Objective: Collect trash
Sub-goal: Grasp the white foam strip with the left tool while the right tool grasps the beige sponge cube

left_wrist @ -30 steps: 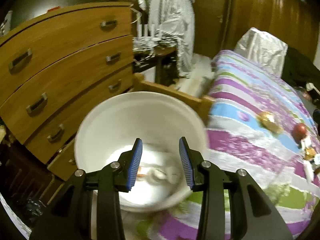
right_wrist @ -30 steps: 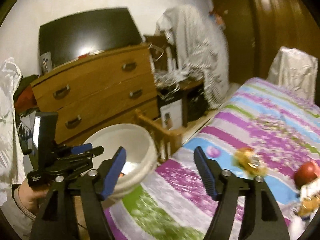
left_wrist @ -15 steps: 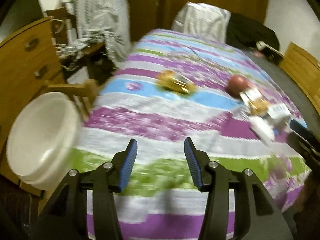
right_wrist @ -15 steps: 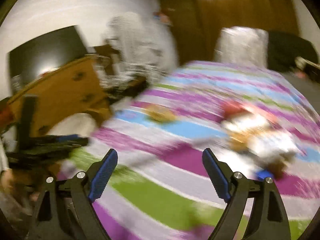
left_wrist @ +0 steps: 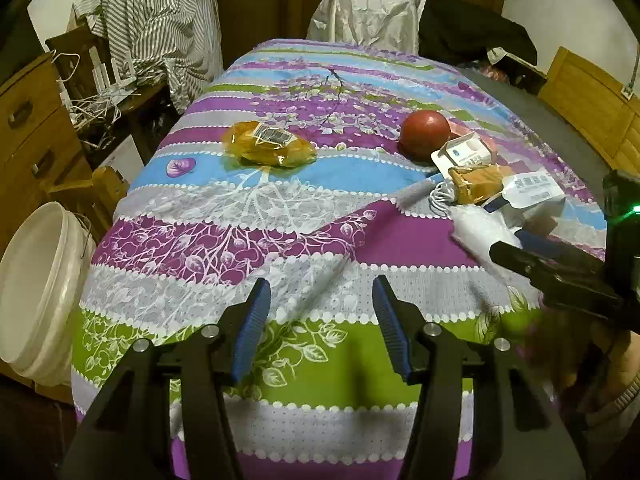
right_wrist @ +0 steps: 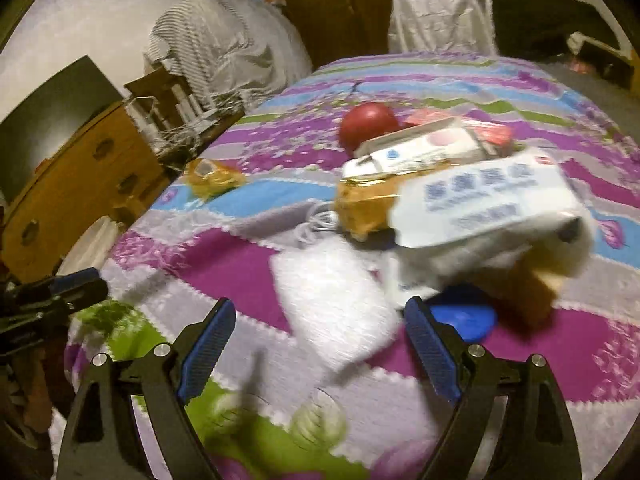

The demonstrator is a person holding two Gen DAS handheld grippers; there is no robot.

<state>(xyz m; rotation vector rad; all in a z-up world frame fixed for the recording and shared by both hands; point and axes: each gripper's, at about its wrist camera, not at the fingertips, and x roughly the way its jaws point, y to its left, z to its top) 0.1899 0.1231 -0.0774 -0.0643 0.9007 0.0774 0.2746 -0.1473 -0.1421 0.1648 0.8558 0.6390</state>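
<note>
left gripper (left_wrist: 320, 320) jaws opening, empty, over bedspread (left_wrist: 304, 216) | right gripper (right_wrist: 316, 344) wide, empty, over white wrapper (right_wrist: 332, 304) | trash pile (left_wrist: 492, 184) right, yellow packet (left_wrist: 268, 144) apart, bucket (left_wrist: 36, 288) at bed's left | risk: pinching cloth, flimsy wrapper slipping

bedspread (left_wrist: 256, 248) bare at left, trash pile (left_wrist: 492, 184) crowding right

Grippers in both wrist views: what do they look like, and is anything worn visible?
Both the left gripper and the right gripper have black angular frames with silver screw heads and blue ribbed pads. In the left wrist view, the right gripper's body shows a green light, and a ribbed knit cuff shows at the lower right.
</note>
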